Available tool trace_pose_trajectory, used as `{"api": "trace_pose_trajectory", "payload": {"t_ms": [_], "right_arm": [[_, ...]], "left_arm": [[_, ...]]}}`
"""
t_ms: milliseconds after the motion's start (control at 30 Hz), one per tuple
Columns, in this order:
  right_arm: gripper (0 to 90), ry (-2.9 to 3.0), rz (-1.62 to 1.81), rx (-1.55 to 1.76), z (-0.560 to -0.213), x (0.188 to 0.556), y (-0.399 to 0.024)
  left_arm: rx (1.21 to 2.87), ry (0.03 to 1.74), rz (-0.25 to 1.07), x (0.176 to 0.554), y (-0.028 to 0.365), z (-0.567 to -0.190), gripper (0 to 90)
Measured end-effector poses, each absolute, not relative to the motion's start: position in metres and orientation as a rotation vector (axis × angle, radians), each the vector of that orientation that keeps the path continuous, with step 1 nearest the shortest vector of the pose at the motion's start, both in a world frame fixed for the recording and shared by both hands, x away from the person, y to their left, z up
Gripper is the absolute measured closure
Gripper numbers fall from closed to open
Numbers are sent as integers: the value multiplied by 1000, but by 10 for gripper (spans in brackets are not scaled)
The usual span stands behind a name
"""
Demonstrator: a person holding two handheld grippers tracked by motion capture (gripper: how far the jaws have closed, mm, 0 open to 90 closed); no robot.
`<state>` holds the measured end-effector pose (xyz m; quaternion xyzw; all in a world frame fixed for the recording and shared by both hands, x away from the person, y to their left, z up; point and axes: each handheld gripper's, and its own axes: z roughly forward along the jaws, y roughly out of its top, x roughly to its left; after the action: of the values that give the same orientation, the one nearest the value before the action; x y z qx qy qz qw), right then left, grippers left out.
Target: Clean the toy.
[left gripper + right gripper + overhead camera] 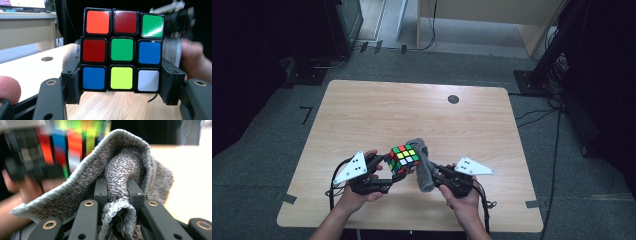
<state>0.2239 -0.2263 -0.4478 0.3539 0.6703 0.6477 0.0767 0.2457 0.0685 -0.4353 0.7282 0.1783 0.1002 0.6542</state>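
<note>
**Cube clamped, cloth pinched**

Nearest: left gripper (pixel 388 171) and right gripper (pixel 435 176), held just above the table (pixel 362 110). Left jaws pressed against both sides of scrambled puzzle cube (pixel 122 51). Right jaws squeezed on bunched grey cloth (pixel 120 172), draped against cube's far side.

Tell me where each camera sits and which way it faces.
High view: above the person's side, looking down at the table; forearms, both hands show.
Left gripper view: on the left gripper, facing the Rubik's cube it clamps; fingertip visible.
Right gripper view: on the right gripper, facing its pinched grey cloth.
Shared: the cube.
</note>
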Motion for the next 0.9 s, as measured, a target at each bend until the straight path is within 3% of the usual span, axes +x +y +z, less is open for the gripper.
{"api": "trace_pose_trajectory", "payload": {"t_ms": [133,267,400,600,900], "right_arm": [[745,1942,2052,993,-439,219,-230],[747,2206,1817,1015,-449,226,-215],[752,2053,1704,1089,-448,223,-222],[749,1938,1681,844,-424,201,-214],[749,2185,1394,590,-440,187,-164]], "left_arm": [[1660,397,219,245,65,-436,343],[1693,429,274,248,69,-436,343],[1898,436,453,248,56,-443,343],[2167,438,528,244,26,-454,342],[2278,456,560,234,8,-449,343]]}}
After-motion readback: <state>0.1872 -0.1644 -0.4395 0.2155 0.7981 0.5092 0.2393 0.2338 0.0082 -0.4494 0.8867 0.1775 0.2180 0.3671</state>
